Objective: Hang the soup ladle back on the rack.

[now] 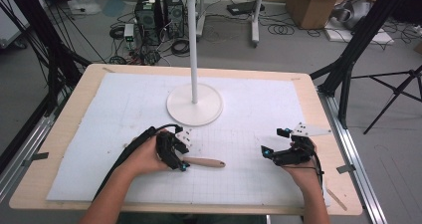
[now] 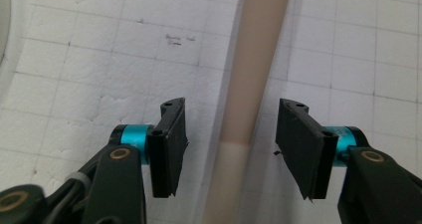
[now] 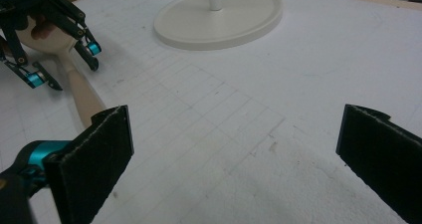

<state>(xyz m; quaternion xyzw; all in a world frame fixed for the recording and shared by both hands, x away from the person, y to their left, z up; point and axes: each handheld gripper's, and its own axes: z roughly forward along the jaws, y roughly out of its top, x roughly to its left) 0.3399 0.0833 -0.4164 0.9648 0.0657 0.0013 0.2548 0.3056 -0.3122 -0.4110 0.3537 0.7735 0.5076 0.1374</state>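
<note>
A tan wooden handle [image 1: 206, 162] lies flat on the white gridded mat [image 1: 124, 109], pointing right. My left gripper [image 1: 178, 159] points down over its left part. In the left gripper view the handle [image 2: 254, 59] runs between the two black pads [image 2: 171, 149], with a gap on each side, so the left gripper [image 2: 232, 109] is open around it. My right gripper [image 1: 272, 142] rests low on the mat to the right, apart from the handle. Its pads [image 3: 94, 154] stand wide open with only mat between them. The right gripper view shows the left gripper [image 3: 67, 67] straddling the handle [image 3: 84, 97].
A white stand with a round base [image 1: 194, 104] and a tall pole [image 1: 192, 45] rises at the mat's middle back, just beyond the left gripper. The base [image 3: 219, 20] shows far off in the right gripper view. The wooden table's edge [image 1: 343, 184] frames the mat.
</note>
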